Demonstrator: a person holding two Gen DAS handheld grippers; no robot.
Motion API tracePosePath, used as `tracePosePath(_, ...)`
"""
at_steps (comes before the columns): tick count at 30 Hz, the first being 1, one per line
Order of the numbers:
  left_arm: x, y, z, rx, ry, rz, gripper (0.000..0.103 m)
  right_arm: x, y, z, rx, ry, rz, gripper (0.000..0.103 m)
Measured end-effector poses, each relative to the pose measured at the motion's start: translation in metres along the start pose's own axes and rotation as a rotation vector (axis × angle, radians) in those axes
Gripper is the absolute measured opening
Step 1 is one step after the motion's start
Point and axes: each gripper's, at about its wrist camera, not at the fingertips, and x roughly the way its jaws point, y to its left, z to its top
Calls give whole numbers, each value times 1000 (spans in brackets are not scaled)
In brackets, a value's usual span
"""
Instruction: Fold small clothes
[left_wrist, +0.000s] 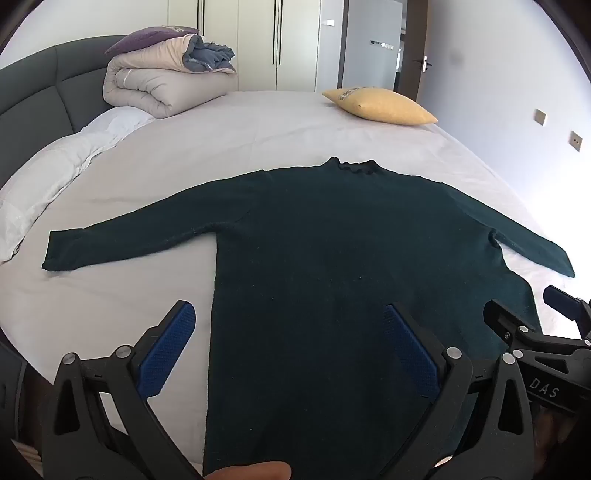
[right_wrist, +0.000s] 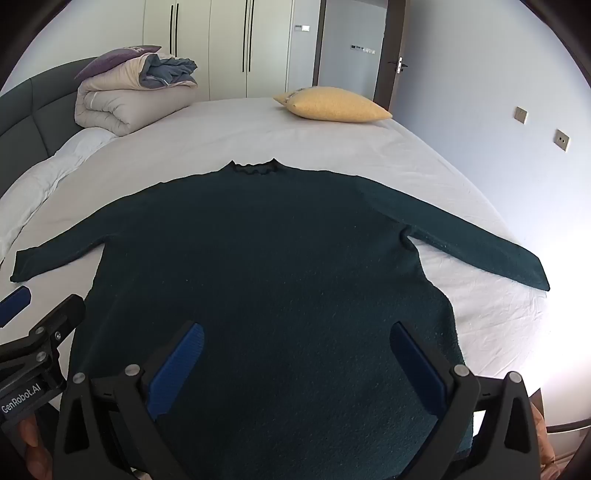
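- Here, a dark green sweater (right_wrist: 266, 266) lies flat on the bed (right_wrist: 369, 147), collar at the far end, hem nearest the cameras, both sleeves spread out to the sides.
- The left gripper (left_wrist: 290, 350) hangs over the sweater's left hem edge with its jaws wide apart; one blue pad is above the bare sheet, the other above the knit, and nothing is between them.
- The right gripper (right_wrist: 295, 362) hangs over the lower body of the sweater, jaws equally wide apart and holding nothing.
- Each gripper shows at the edge of the other's view, side by side near the hem.
- A yellow pillow (right_wrist: 332, 105) rests at the far side of the bed, well apart from the sweater.
- A folded beige duvet (left_wrist: 162, 85) with a purple cushion (left_wrist: 147, 37) on top sits by the grey headboard (left_wrist: 48, 88).
- White wardrobe doors (right_wrist: 229, 44) stand behind the bed.
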Motion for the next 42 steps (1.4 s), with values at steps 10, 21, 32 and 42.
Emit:
tracePosePath(10, 0, 0, 0, -4, 6, -2, 103, 1, 0, -1, -5, 3, 0, 103)
tracePosePath(21, 5, 2, -1, -12, 15, 0, 103, 6, 4, -7, -9, 6, -4, 103)
tracePosePath(32, 9, 6, -3, -20, 22, -2, 103, 6, 3, -8, -12, 12, -7, 103)
tracePosePath(42, 10, 8, -6, -21, 23, -3, 103, 7, 5, -11, -11, 20, -5, 103)
